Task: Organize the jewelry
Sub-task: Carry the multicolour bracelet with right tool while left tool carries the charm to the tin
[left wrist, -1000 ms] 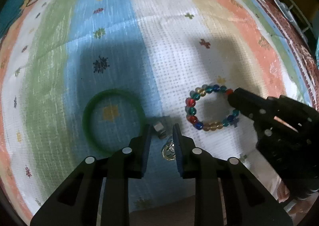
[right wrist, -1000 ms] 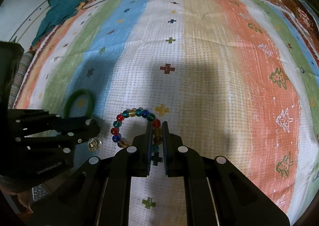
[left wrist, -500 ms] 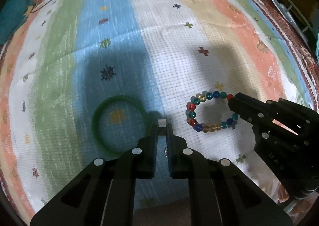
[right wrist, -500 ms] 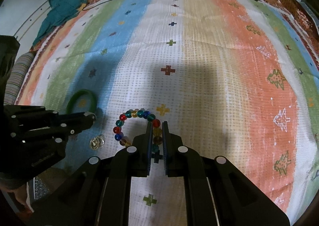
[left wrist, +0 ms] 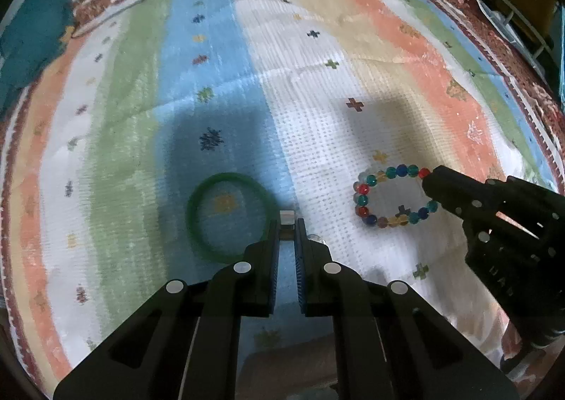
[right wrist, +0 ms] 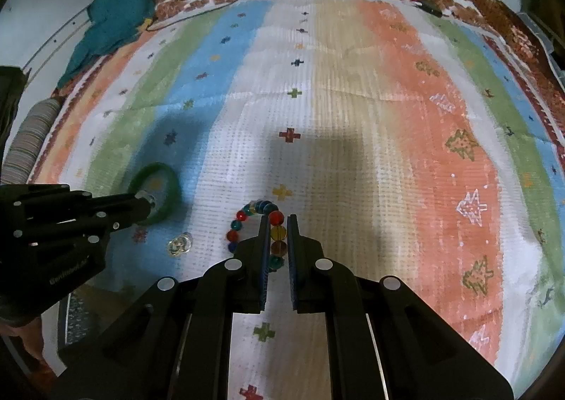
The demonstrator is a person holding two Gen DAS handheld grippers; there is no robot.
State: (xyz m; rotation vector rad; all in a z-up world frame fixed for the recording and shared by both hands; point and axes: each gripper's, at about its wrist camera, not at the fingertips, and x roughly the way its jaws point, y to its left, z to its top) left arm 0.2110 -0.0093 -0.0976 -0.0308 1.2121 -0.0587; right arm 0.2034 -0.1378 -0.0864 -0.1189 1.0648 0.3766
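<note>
A striped woven rug point(right wrist: 353, 89) with small cross motifs covers the floor, a teal cloth point(right wrist: 109, 22) at its far edge, while the left tool point(left wrist: 286, 223) pinches a small silver ring point(left wrist: 286, 216) beside the green bangle point(left wrist: 226, 216) and the right tool point(right wrist: 276, 223) clamps the bead bracelet point(right wrist: 277, 234).

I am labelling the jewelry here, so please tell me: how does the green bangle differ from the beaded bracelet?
The green bangle is one plain solid ring in a single colour; the beaded bracelet is many round beads of red, blue, teal and amber. The bangle lies free on the cloth beside the left tongs; the bracelet is pinched between the right tongs. Both are closed loops on the striped cloth.
</note>
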